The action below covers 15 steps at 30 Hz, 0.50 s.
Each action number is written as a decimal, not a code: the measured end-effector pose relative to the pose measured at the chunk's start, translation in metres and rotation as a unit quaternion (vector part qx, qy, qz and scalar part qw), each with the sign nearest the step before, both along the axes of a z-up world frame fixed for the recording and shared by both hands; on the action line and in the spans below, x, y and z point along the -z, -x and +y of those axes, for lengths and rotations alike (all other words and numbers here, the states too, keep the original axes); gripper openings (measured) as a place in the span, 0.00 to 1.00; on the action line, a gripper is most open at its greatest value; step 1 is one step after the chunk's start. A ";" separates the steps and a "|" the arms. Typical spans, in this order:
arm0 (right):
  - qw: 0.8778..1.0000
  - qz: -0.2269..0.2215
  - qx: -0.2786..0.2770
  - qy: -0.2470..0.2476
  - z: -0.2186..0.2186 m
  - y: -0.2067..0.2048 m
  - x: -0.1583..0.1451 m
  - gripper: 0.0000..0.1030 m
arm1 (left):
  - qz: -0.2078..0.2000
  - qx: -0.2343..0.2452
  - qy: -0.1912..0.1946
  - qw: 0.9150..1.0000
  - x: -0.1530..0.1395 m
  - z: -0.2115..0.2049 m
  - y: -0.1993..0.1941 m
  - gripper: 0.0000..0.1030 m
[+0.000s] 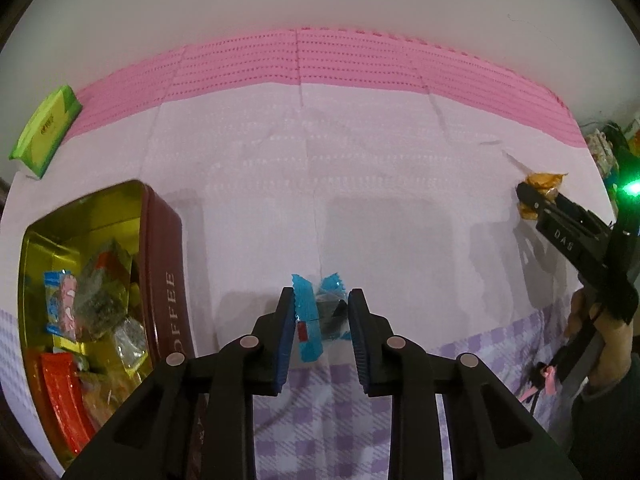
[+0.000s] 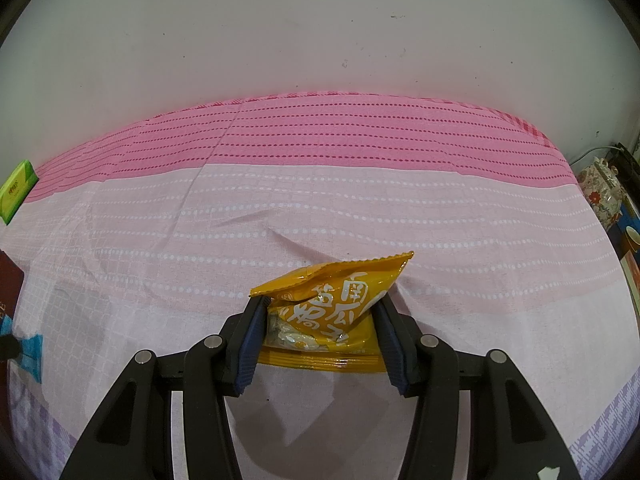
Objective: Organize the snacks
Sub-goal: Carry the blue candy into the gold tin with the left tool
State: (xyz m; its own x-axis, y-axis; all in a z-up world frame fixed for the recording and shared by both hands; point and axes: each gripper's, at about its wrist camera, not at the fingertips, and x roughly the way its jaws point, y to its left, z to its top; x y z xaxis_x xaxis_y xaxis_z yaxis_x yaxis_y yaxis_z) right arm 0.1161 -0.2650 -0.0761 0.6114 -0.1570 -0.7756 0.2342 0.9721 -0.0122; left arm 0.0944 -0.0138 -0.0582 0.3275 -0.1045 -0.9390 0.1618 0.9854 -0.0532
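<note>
Gripper in my left hand [image 1: 320, 312] pinches a blue-wrapped candy [image 1: 310, 320] between its blue pads, above the pink-and-white cloth [image 1: 360, 160], just right of the open coffee tin [image 1: 164, 260] (already holding several wrapped snacks). Over on my right, the other gripper [image 2: 320, 320] squeezes a yellow snack packet [image 2: 332, 300] on both sides, its lower edge lying against the cloth. Far left, a green tissue pack [image 1: 46, 132] lies by the wall.
</note>
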 end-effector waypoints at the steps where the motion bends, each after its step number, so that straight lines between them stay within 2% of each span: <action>1: 1.000 0.000 0.000 0.000 0.000 0.000 0.000 0.48 | 0.000 -0.002 0.002 1.000 0.000 0.001 0.001 0.26; 5: 1.000 0.000 0.000 0.000 0.000 0.000 0.000 0.48 | 0.009 0.000 0.015 1.000 0.001 0.002 0.003 0.26; 15: 1.000 0.000 0.000 0.000 -0.001 0.000 0.000 0.48 | 0.011 0.021 0.021 1.000 0.007 -0.003 0.024 0.30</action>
State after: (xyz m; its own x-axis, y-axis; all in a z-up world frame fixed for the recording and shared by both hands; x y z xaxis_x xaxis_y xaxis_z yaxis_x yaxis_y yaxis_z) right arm 0.1163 -0.2655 -0.0762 0.6117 -0.1558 -0.7756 0.2333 0.9723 -0.0112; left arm 0.0705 -0.0167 -0.0648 0.3016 -0.1571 -0.9404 0.2005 0.9747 -0.0985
